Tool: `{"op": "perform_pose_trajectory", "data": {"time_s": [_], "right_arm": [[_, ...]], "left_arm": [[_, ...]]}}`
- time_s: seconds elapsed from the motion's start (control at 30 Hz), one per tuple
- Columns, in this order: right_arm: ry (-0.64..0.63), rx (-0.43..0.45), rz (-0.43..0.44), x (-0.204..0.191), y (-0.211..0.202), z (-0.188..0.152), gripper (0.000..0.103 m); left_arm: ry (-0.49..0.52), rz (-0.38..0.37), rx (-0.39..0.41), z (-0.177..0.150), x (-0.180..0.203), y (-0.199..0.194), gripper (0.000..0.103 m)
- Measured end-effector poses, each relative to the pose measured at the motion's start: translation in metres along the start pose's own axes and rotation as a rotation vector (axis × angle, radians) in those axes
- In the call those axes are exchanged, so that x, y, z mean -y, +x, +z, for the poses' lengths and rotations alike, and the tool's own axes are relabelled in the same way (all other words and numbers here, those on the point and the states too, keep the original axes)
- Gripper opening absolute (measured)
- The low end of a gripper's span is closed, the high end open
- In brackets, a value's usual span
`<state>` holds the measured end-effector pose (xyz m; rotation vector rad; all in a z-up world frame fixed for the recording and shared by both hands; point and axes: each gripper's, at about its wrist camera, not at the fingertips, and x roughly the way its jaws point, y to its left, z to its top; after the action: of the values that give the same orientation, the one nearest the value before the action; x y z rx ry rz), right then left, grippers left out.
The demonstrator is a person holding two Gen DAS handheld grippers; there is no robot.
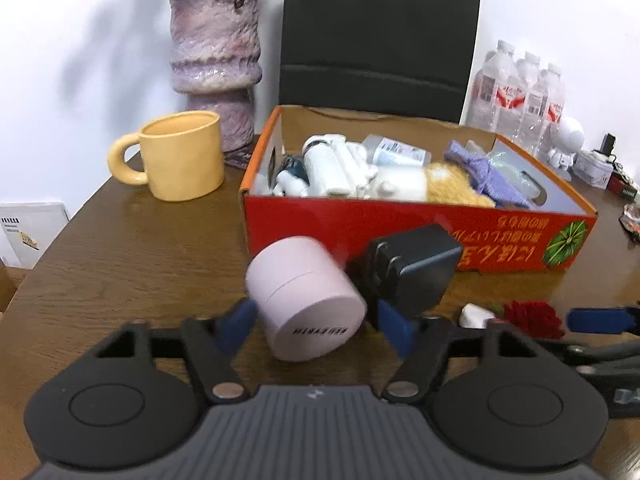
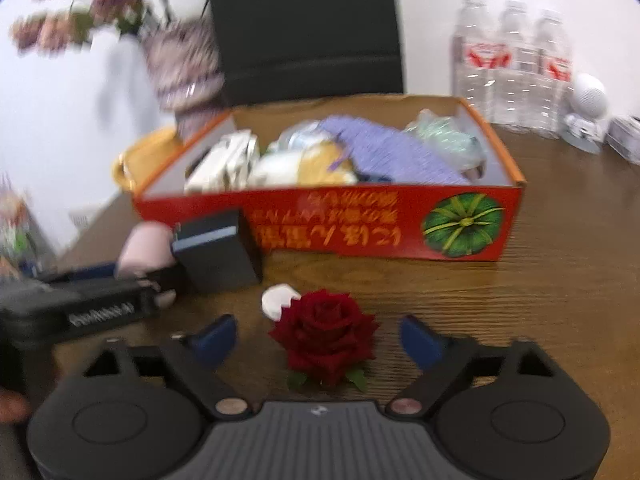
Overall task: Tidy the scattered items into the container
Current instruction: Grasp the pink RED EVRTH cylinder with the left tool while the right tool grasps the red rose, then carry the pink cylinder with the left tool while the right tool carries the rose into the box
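A pink jar [image 1: 306, 300] lies on its side on the wooden table, between the blue pads of my left gripper [image 1: 316, 326], whose jaws are open around it. A black charger [image 1: 412, 270] stands just behind it, against the red cardboard box [image 1: 360, 224]. In the right wrist view a red rose [image 2: 326, 340] sits between the open jaws of my right gripper [image 2: 320, 340], with a small white piece [image 2: 276, 298] just behind it. The box [image 2: 360, 220] holds several items. The jar [image 2: 146, 248] and charger [image 2: 218, 250] show at left.
A yellow mug [image 1: 180, 156] and a purple vase [image 1: 214, 64] stand left of the box. A black chair back [image 1: 380, 36] is behind it. Water bottles [image 2: 512, 64] and a white figurine [image 2: 586, 112] stand at the back right.
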<state>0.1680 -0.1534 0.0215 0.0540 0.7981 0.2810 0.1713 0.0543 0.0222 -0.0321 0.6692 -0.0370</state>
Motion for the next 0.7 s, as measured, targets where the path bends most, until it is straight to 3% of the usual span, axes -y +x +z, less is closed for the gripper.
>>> {"op": "perform_pose_trajectory", "data": {"time_s": [0.07,0.13,0.17,0.37,0.53,0.7], "right_arm": [[-0.016,-0.012,-0.006,-0.002,0.007,-0.003,0.067],[-0.004,-0.022,-0.002,0.002,0.011,-0.005,0.049],[-0.001,-0.019,-0.002,0.004,0.01,-0.006,0.046],[-0.01,0.012,-0.016,0.019,-0.008,-0.015,0.042],[-0.022,0.042,-0.014,0.02,-0.039,-0.044,0.042],[0.002,0.093,0.01,0.023,-0.074,-0.067,0.042]], "left_arm": [[-0.011,-0.008,-0.002,-0.002,-0.005,-0.001,0.061],[-0.022,-0.019,-0.007,-0.006,-0.008,-0.006,0.061],[-0.019,-0.029,-0.008,-0.008,-0.009,-0.009,0.061],[0.018,-0.106,-0.001,-0.029,-0.008,-0.045,0.061],[0.052,-0.144,0.009,-0.05,0.002,-0.077,0.06],[0.034,-0.252,0.036,-0.07,0.012,-0.107,0.059]]}}
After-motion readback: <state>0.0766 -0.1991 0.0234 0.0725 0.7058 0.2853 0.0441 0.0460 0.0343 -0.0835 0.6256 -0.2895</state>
